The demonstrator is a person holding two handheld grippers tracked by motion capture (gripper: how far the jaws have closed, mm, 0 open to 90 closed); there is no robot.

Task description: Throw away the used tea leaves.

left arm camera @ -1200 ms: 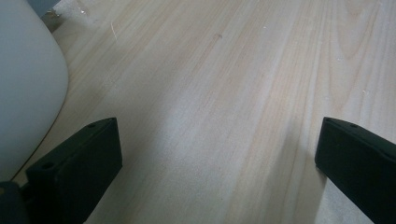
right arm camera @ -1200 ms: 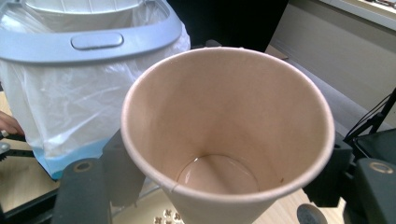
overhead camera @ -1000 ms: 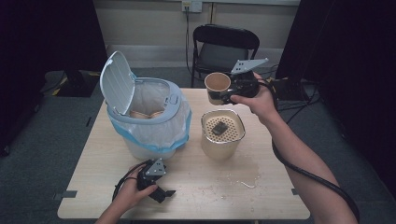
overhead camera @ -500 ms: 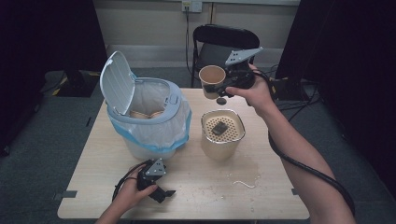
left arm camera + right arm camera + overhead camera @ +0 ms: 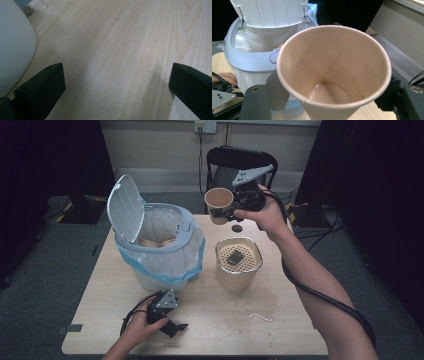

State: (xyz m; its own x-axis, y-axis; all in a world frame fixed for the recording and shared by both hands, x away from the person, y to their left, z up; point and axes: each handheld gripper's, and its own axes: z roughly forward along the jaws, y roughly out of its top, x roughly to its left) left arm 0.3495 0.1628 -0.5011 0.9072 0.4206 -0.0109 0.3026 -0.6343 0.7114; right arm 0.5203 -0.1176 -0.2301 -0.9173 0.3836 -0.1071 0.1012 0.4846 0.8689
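**Cup lifted off the far edge, heading for the bin**

I had my right claw (image 5: 223, 215) clamped on the paper cup (image 5: 219, 200), jaws pressing its sides, and a little pale liquid sat in the bottom of the cup (image 5: 329, 93). Against the two earlier pictures, the cup had come up from just over the far side of the table (image 5: 210, 325) and drifted leftward; it hung in the air at the far edge, above and beyond the beige strainer canister (image 5: 238, 262), between that and the lidded bin (image 5: 155, 247). In my right gripper view the bin's open mouth (image 5: 249, 42) lay straight ahead past the cup's rim, lid flipped up, bag lining it, other cups already inside.

I judged this as the carry: the pick was done, the drop was not. With liquid in the cup, it may first have needed tipping through the strainer, which stood near on the right.

My left claw (image 5: 176, 326) rested low at the near edge, jaws spread wide apart over bare wood, nothing between them, the bin's white wall (image 5: 12, 50) just beside one jaw.
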